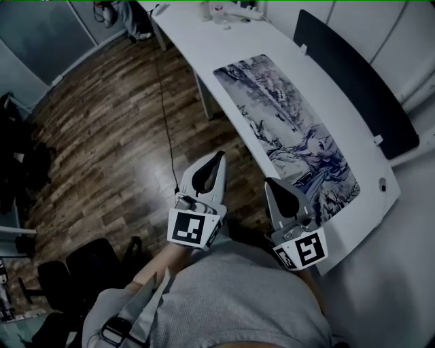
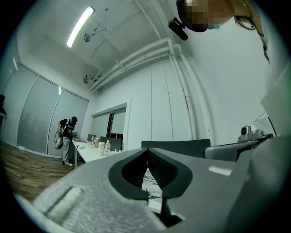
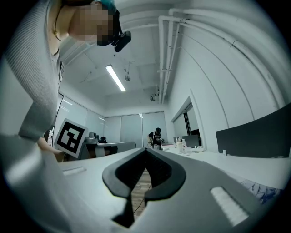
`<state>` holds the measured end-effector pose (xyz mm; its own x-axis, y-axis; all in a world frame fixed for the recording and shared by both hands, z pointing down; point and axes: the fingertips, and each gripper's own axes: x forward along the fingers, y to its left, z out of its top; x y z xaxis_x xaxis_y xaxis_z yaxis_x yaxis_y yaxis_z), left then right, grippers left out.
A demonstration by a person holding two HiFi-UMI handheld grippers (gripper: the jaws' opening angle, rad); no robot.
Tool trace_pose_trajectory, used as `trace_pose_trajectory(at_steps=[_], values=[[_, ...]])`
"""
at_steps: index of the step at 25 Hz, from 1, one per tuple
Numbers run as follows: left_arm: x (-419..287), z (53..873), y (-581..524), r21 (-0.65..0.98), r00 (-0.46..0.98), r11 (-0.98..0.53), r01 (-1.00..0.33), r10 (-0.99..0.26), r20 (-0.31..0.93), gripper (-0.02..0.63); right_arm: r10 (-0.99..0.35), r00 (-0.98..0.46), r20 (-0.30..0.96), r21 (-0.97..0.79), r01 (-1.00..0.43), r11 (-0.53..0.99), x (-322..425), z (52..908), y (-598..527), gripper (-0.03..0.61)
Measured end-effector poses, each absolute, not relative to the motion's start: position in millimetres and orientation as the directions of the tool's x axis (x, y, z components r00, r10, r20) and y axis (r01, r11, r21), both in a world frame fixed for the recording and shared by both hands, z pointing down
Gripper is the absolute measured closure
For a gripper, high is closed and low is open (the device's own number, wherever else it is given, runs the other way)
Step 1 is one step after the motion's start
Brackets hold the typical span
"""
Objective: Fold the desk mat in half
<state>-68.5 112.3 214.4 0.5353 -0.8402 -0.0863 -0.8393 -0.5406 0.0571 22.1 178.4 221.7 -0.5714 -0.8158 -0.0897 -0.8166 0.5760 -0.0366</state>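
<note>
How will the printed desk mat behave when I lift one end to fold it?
Probably floppy: the desk mat lies thin and flat on the white desk, so a lifted end should drape. It is long, so the middle may sag.

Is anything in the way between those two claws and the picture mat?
Nothing visible is. The desk mat lies flat and bare on the white desk; the right claw is beside its near end, the left claw out over the floor. Clutter sits only at the desk's far end.

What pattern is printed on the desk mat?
The desk mat shows a pale blue-grey anime-style drawing; clearest in the head view.
</note>
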Motion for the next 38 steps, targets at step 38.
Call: trace_pose_trajectory(at_steps=[38], values=[[-148, 242, -177, 0.123, 0.599, -0.599, -0.791, -0.799, -0.044, 0.614, -0.862, -0.507, -0.03, -0.048, -0.86, 0.508, -45, 242, -123, 0.577]])
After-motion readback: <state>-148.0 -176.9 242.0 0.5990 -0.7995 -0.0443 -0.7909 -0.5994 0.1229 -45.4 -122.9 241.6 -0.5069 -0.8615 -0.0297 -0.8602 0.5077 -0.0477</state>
